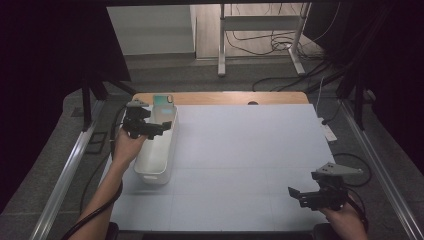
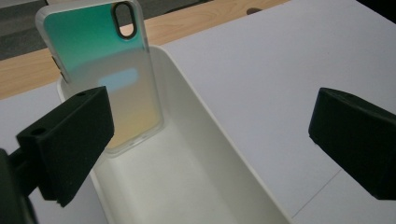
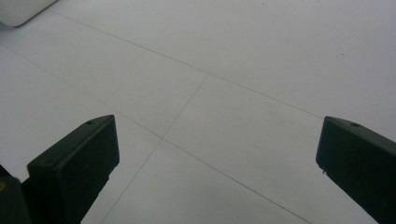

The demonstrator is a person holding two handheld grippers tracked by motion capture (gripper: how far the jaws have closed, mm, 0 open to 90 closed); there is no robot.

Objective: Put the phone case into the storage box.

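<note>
A phone case (image 2: 105, 74) with a teal-to-orange sheen leans upright against the far end wall inside a long white bin (image 2: 219, 154). In the high view the case (image 1: 163, 106) stands at the far end of the bin (image 1: 154, 165) on the left of the table. My left gripper (image 1: 150, 129) hovers over the bin, a little short of the case; in its own view the left gripper (image 2: 210, 135) is open with nothing between the jaws. My right gripper (image 1: 298, 196) rests low over the near right of the white table, open and empty, as the right gripper view (image 3: 217, 163) confirms.
A white mat (image 1: 250, 160) covers the table, with a strip of wooden top (image 1: 225, 98) along the far edge. A corner of the bin (image 3: 21, 11) shows in the right gripper view. Black frame posts, cables and a metal stand are on the floor beyond.
</note>
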